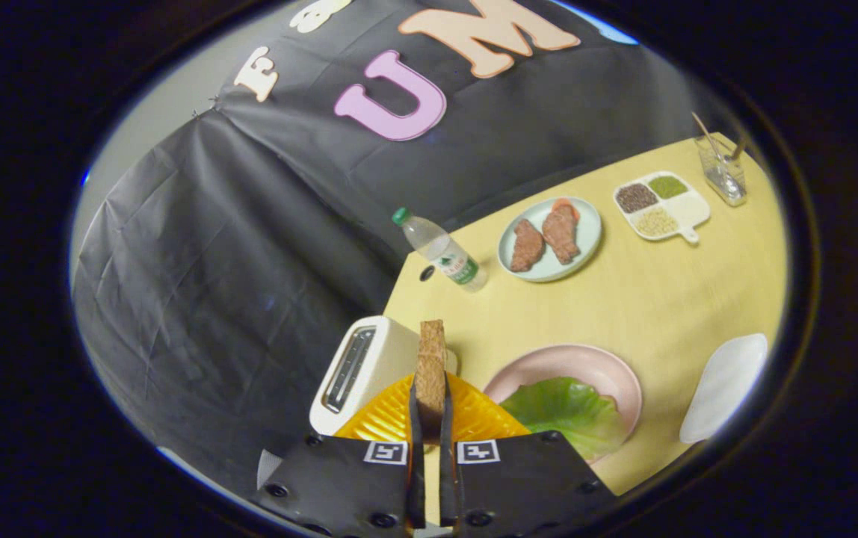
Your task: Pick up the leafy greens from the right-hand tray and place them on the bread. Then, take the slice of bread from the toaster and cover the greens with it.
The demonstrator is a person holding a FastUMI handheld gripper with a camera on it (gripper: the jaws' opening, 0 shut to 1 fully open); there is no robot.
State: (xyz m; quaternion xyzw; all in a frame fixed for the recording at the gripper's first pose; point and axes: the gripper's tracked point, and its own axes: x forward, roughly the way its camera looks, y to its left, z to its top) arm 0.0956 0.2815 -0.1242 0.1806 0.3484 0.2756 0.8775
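A brown slice of bread (431,366) stands on edge between my fingers, and my gripper (429,422) is shut on it. The slice hangs above the table, right of the white toaster (358,370), whose slot looks empty. To the right of the fingers, a green leaf (565,411) lies spread on the pink plate (608,370); any bread under it is hidden. A white tray (724,385) lies further right, at the table's edge.
An orange ribbed dish (388,415) sits just under and behind the fingers. Beyond them stand a water bottle (444,252), a pale green plate (586,246) with meat pieces, a divided white dish (687,213) of grains, and a glass (722,173) with sticks.
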